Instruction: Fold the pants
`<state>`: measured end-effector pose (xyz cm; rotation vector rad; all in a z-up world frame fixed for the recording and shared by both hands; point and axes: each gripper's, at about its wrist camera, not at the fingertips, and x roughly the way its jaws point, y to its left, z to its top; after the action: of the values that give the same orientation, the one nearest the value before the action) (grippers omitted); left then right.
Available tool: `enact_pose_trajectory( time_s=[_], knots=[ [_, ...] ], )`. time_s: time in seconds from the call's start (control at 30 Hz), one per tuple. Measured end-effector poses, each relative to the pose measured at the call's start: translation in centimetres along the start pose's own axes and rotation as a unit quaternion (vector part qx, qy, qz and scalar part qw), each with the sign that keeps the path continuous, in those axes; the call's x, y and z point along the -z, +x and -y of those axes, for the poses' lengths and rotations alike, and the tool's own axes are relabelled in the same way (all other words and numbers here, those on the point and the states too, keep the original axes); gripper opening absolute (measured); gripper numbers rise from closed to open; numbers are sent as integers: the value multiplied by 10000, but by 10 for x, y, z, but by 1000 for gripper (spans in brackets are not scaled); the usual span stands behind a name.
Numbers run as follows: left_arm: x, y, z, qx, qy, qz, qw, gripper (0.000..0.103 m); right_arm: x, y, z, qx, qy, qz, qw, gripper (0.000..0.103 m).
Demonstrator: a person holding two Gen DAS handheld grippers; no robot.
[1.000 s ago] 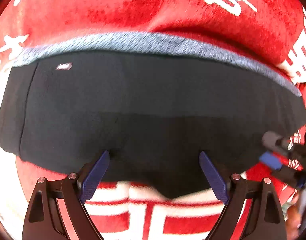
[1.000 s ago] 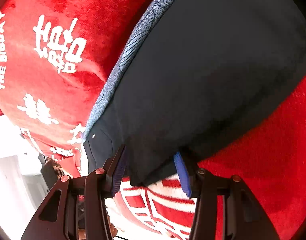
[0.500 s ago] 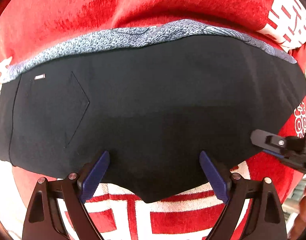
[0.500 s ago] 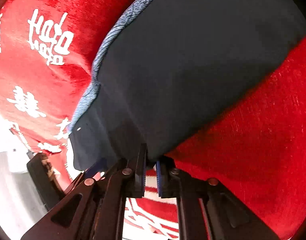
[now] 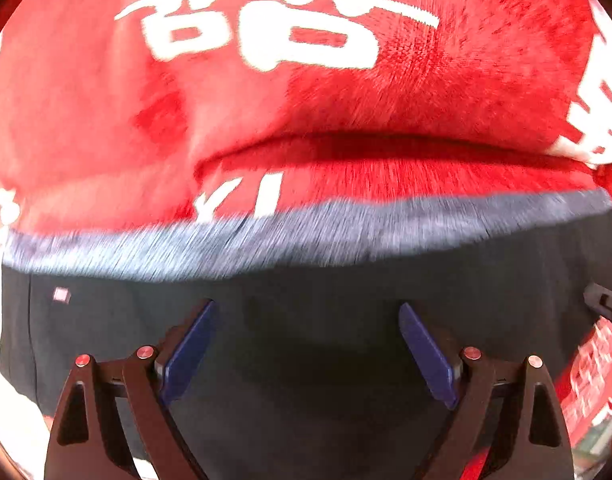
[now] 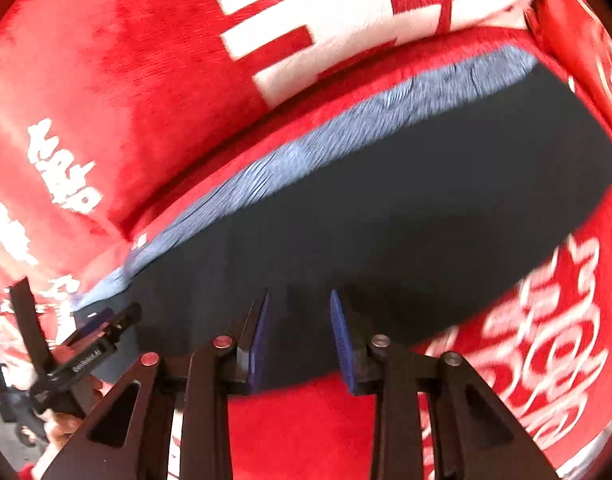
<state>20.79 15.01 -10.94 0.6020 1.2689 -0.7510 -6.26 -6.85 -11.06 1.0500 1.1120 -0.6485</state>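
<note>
Dark pants [image 5: 306, 300] with a grey speckled waistband [image 5: 306, 236] lie folded flat on a red blanket. My left gripper [image 5: 306, 344] hangs over their middle, wide open, with nothing held between its blue pads. In the right wrist view the pants [image 6: 406, 208] run from lower left to upper right, the waistband [image 6: 326, 140] along their far side. My right gripper [image 6: 300, 332] stands over their near edge. Its jaws are opening, and the cloth lies flat below them, not pinched. The left gripper [image 6: 94, 344] shows at that view's lower left.
The red plush blanket [image 5: 386, 92] with white characters covers the whole surface. It rises in a fold [image 5: 386, 148] just behind the waistband. A person's hand [image 6: 62, 428] holds the left gripper's handle. Pale floor [image 6: 2, 344] shows past the blanket's left edge.
The right gripper, pinched on the pants' near edge half a second ago, has parted its jaws and let go. Both grippers have moved across the pants toward the waistband.
</note>
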Motion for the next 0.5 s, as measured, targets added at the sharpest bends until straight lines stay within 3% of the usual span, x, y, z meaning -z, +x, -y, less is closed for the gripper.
enact_pose_trajectory(
  time_s=[0.1, 0.17, 0.27, 0.4, 0.5],
  knots=[
    [-18, 25, 1, -201, -238, -19, 9995, 92, -19, 16, 2, 273, -345, 38, 9990, 33],
    [-28, 35, -9, -261, -507, -83, 9983, 103, -27, 11, 5, 451, -218, 191, 9986, 32],
    [-34, 33, -21, -337, -656, -116, 9972, 103, -33, -1, -7, 389, -420, 429, 9974, 34],
    [-25, 21, -22, -514, -616, -245, 9965, 103, -39, 5, -16, 687, -1139, 242, 9908, 35],
    [-9, 6, -21, -429, -641, -273, 9966, 103, -46, -10, 14, 824, -896, 353, 9919, 36]
  ],
)
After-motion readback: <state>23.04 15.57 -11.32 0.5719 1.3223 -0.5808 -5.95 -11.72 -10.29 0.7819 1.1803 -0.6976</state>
